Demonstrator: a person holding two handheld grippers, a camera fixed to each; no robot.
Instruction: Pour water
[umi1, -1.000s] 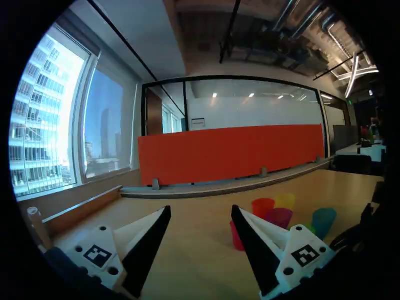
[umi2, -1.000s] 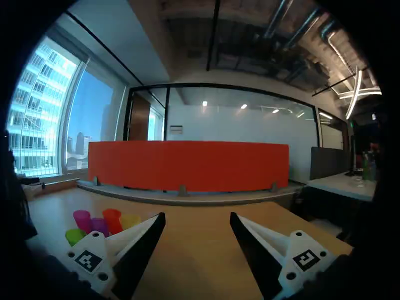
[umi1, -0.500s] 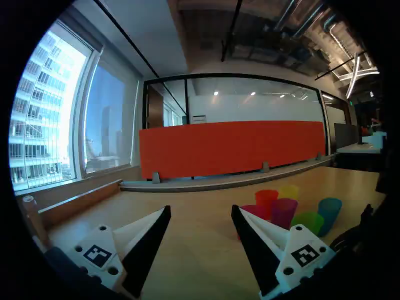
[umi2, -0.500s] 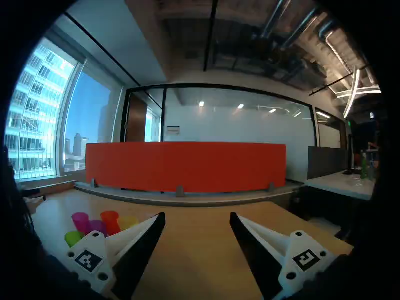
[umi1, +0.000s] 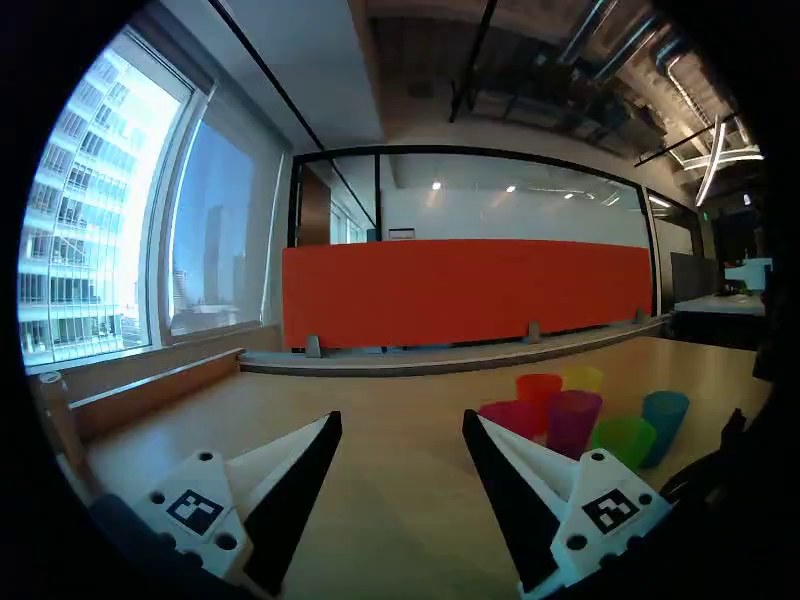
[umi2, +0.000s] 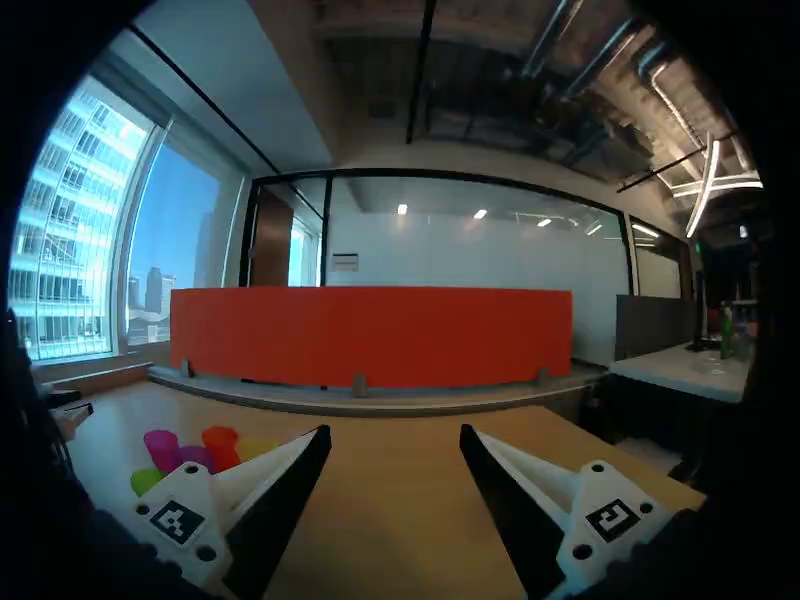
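Six plastic cups (umi1: 573, 418) stand in a tight cluster on the wooden table (umi1: 400, 510), at the lower right of the left gripper view: orange, yellow, pink, magenta, green and teal. The right gripper view catches five of them at its lower left. The left gripper (umi1: 401, 414) and right gripper (umi2: 395, 430) both hover level above the table, jaws wide apart and holding nothing. Compared with a second ago, the cups sit higher in the left gripper view and the green cup (umi1: 622, 440) is in full sight.

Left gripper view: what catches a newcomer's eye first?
The long orange partition panel spans the far edge of the light wooden table. A cluster of small coloured plastic cups stands right of the left gripper, whose jaws are open and empty.
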